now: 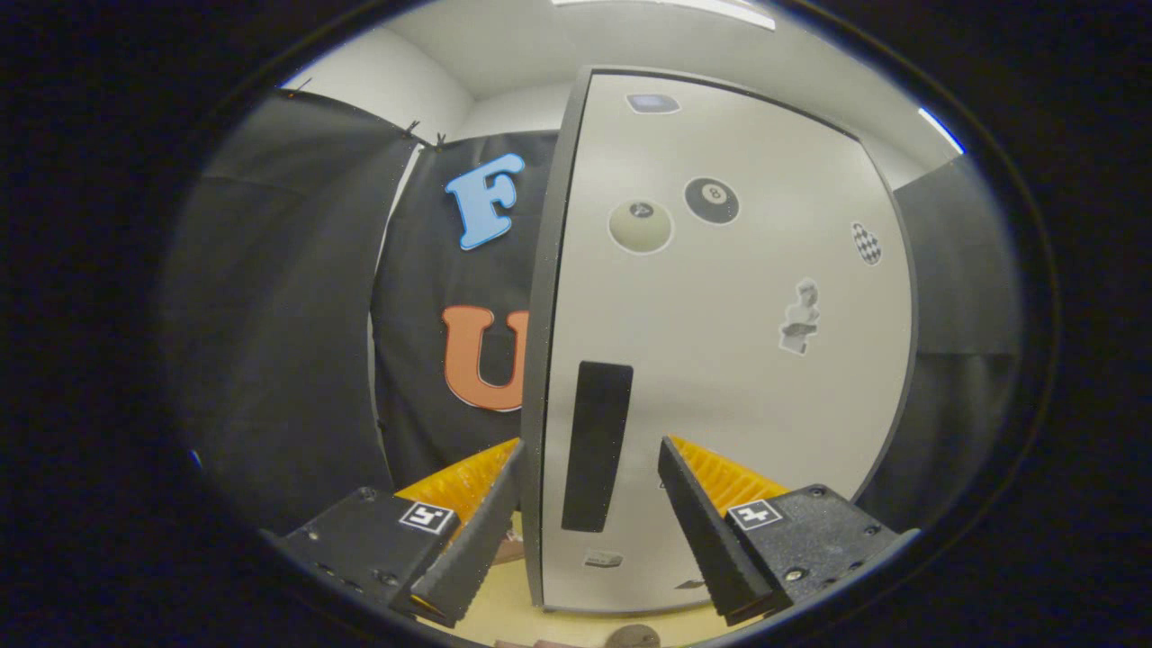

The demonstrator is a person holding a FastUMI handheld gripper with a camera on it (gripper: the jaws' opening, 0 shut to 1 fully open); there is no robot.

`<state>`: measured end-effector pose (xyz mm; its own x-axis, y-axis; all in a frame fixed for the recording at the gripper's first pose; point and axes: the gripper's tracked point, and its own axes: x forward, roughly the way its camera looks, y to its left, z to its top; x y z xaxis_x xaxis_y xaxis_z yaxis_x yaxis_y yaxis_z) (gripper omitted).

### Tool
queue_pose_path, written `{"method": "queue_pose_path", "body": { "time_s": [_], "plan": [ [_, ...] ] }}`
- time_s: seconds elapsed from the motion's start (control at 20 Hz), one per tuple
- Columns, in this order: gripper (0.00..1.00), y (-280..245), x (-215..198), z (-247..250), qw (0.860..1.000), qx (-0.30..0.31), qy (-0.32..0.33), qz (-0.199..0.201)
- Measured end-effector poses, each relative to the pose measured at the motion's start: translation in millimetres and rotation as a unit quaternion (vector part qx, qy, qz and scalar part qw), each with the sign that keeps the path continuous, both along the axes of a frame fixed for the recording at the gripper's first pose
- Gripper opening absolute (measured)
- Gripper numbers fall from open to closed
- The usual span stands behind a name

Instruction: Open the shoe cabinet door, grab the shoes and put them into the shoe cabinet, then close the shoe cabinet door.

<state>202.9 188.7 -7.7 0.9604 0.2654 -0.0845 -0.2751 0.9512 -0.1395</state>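
the tool [589,504] is spread wide, its 2 fingers straddling the leading edge of the shoe cabinet door [720,342] without touching it. the dark vertical handle [596,445] lies between the fingers (just ahead). stickers [711,200] mark the door face.

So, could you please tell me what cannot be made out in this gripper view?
- Cabinet inside and any shoes: hidden behind the pale grey cabinet door, seen nearly edge-on.
- Contact: the tool straddles the door's edge and tall black handle, fingers apart; touching cannot be told.
- Dark round object below the door: cut off by the edge.
- Small stickers: too small.
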Motion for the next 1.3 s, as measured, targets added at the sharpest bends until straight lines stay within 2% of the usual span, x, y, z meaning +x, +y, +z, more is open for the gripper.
{"method": "queue_pose_path", "body": {
  "time_s": [0.05, 0.15, 0.3, 0.4, 0.5, 0.6, 0.85, 0.95, 1.3],
  "plan": [
    [0.92, 1.2, 6.7, -1.9, 1.000, 0.005, 0.001, -0.005],
    [0.73, -1.2, 18.1, -6.0, 1.000, 0.001, 0.005, -0.017],
    [0.43, 2.2, 25.2, -9.9, 1.000, 0.009, 0.013, -0.002],
    [0.37, -0.2, 23.9, -11.2, 1.000, 0.019, 0.023, 0.006],
    [0.34, -1.0, 22.3, -13.3, 0.998, 0.036, 0.040, 0.013],
    [0.34, -4.9, 15.2, -13.1, 0.998, 0.053, 0.046, 0.002],
    [0.33, -15.4, -18.1, -9.0, 0.997, 0.063, 0.052, -0.015],
    [0.33, -23.2, -23.8, -9.1, 0.998, 0.045, 0.052, -0.015],
    [0.32, -39.7, -55.7, -6.7, 0.995, 0.049, 0.074, 0.044]
  ]
}}
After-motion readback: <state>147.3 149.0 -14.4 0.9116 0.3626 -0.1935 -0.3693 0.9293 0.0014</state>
